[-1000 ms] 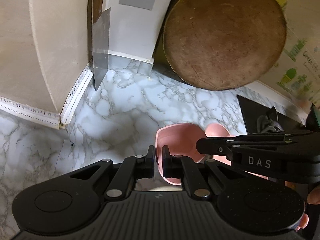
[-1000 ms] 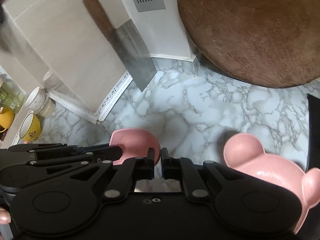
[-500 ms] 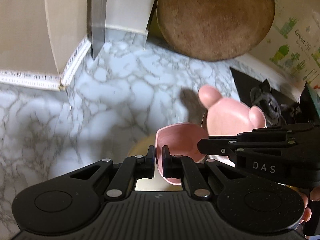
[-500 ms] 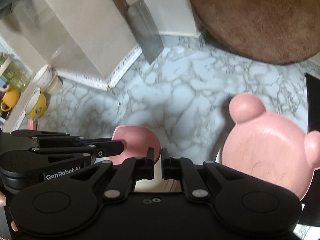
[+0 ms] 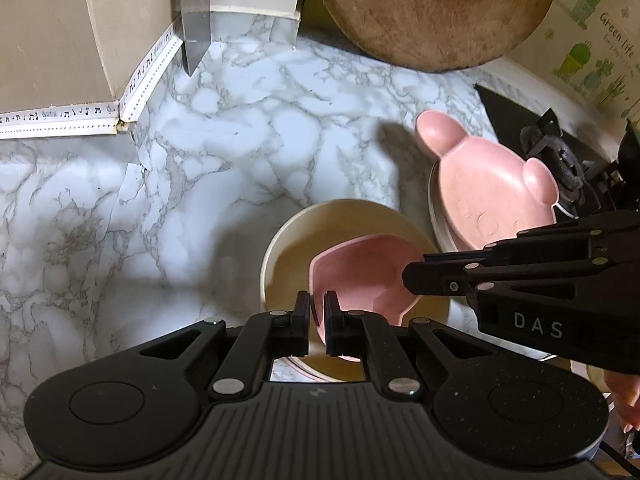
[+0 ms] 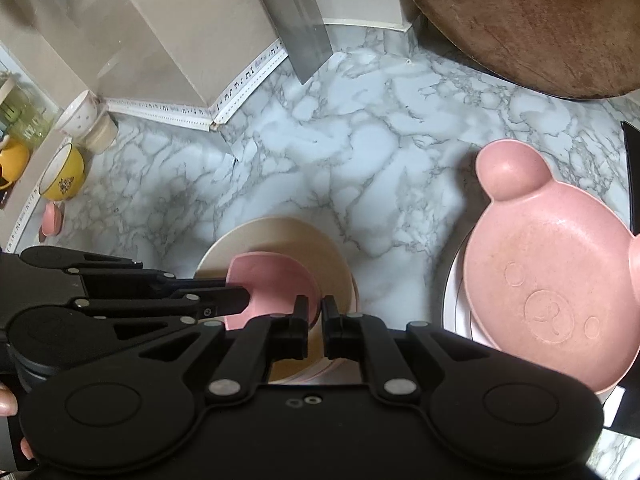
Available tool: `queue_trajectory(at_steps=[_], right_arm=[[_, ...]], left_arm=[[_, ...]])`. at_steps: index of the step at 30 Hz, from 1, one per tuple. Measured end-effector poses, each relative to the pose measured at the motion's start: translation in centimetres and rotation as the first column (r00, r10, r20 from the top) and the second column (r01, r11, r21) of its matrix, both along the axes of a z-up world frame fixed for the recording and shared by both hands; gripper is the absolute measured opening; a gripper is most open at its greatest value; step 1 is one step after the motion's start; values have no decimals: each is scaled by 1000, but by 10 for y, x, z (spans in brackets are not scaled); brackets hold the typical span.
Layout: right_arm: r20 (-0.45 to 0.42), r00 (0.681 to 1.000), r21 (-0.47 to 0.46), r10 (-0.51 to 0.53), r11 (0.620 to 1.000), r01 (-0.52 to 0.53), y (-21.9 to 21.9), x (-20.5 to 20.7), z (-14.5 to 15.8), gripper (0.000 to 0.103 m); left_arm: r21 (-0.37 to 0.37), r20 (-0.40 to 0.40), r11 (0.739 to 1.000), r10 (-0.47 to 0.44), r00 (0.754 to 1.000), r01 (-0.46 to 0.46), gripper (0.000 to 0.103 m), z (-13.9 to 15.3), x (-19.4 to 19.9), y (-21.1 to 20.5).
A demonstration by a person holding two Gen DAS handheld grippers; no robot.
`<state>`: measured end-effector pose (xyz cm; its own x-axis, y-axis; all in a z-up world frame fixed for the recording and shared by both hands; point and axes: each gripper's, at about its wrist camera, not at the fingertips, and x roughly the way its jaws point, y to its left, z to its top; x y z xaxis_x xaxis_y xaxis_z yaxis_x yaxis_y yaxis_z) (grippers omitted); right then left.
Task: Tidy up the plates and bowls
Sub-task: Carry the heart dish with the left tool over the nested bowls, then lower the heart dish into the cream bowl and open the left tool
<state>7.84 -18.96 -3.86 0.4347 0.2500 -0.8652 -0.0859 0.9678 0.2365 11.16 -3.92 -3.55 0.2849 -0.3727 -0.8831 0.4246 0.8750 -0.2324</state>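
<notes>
A small pink bowl [image 5: 360,276] [image 6: 276,280] hangs tilted over a wider cream bowl [image 5: 288,248] [image 6: 280,232] on the marble counter. Whether the two bowls touch, I cannot tell. My left gripper [image 5: 317,312] is shut on its near rim, and its tips [image 6: 244,300] show from the left in the right wrist view. My right gripper [image 6: 315,316] is shut on the opposite rim and reaches in from the right [image 5: 408,276] in the left wrist view. A pink bear-shaped plate [image 5: 488,192] [image 6: 552,272] lies to the right on a white plate [image 5: 436,216] [image 6: 454,304].
A cleaver [image 5: 195,12] [image 6: 304,36] leans on the back wall, beside a round wooden board [image 5: 432,8] [image 6: 520,20]. A black stove [image 5: 560,152] lies at the right edge. A yellow cup [image 6: 62,176] and a white cup [image 6: 80,116] stand far left. Bare marble [image 5: 240,140] lies behind the bowls.
Both grippers have sunk toward the counter with the pink bowl between them. The cream bowl has come into view beneath it, and the bear plate now shows whole.
</notes>
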Motion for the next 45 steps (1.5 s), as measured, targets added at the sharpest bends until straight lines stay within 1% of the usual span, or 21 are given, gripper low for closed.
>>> queue_trajectory(at_steps=[8, 14, 17, 20, 24, 30, 37, 39, 42, 45], right_arm=[[-11, 1000, -30, 9, 999, -9, 4, 5, -7, 9], [-19, 1000, -31, 2, 1000, -2, 4, 9, -8, 9], [-21, 1000, -43, 5, 999, -6, 5, 11, -7, 9], [-36, 999, -45, 13, 999, -15, 6, 13, -8, 9], [-52, 999, -41, 16, 999, -18, 5, 15, -9, 9], [-51, 998, -42, 31, 999, -33, 4, 14, -5, 9], [-29, 999, -39, 30, 999, -31, 0, 11, 5, 10], [-25, 999, -36, 32, 999, -33, -2, 9, 8, 10], [-13, 999, -28, 34, 999, -34, -5, 6, 12, 10], [18, 999, -22, 35, 999, -34, -6, 1, 17, 10]], left_arm=[[41, 20, 999, -18, 1000, 17, 6, -4, 0, -6], [52, 7, 998, -26, 1000, 25, 6, -8, 6, -8], [71, 6, 997, -35, 999, 35, 6, -9, 8, -12], [91, 10, 995, -43, 999, 42, 6, -10, 9, -15], [97, 5, 994, -41, 999, 40, 6, -10, 11, -17], [97, -7, 994, -40, 999, 41, 6, -11, 14, -18], [120, -7, 992, -47, 999, 48, 6, -14, 18, -25], [109, -7, 993, -43, 999, 43, 6, -12, 18, -25], [73, 5, 997, -41, 999, 40, 6, -4, 17, -20], [51, 27, 998, -43, 999, 42, 6, 5, 12, -15]])
